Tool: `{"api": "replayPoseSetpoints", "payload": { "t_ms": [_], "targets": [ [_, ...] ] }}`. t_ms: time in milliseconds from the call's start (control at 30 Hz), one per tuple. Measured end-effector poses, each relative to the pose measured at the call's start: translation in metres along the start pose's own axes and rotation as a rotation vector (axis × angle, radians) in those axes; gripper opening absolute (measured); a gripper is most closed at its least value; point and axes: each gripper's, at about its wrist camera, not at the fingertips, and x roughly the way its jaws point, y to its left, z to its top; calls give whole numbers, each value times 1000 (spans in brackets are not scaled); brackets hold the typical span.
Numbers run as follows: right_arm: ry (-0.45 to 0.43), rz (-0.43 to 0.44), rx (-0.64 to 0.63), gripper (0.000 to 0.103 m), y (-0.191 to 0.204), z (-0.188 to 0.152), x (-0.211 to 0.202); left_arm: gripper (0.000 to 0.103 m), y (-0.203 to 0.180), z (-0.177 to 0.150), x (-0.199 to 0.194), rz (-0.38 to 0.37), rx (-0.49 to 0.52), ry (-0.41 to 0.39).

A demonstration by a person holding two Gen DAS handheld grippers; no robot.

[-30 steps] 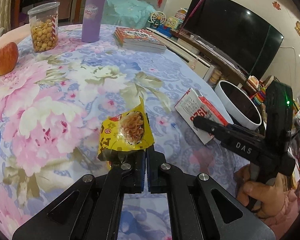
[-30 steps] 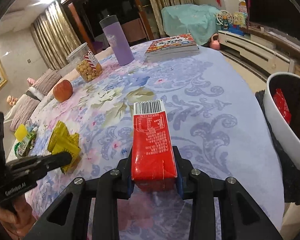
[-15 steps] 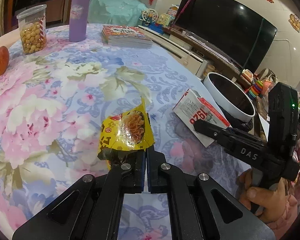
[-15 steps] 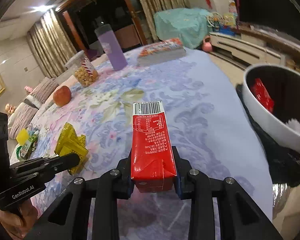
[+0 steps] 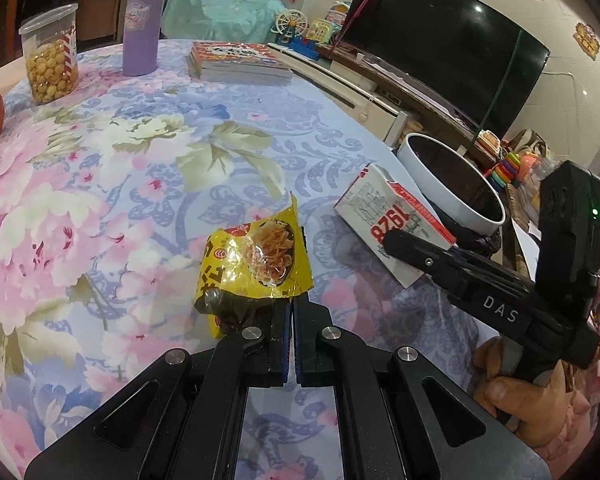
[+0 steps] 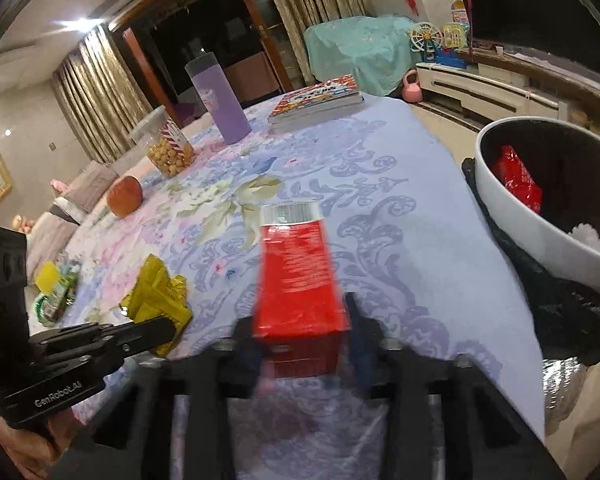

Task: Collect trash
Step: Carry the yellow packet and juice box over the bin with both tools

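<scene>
I see bare worktop (image 6: 412, 248) between me and the bin (image 6: 512, 216); books (image 6: 316, 100), bottle (image 6: 218, 100) and jar (image 6: 168, 148) stand far back.

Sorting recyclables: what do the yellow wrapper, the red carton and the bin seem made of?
Yellow wrapper: thin glossy plastic film, crinkled, with glare. Red carton: printed coated paperboard, judging by its crisp folded edges and barcode. Bin: smooth white shell, probably plastic, with a black liner bag.

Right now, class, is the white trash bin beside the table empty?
No: the right wrist view shows a red wrapper and something white already lying inside the white trash bin.
</scene>
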Motion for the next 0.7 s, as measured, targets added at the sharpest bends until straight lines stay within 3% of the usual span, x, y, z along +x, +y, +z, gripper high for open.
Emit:
{"api": "replayPoseSetpoints", "payload": {
  "t_ms": [300,700],
  "targets": [
    [-82,1,12,31,-11,4,-42,1,-28,15,2,-28,68,-4],
    [-126,-33,50,31,-34,3,-75,1,-72,31,6,-79,146,-16]
  ]
}}
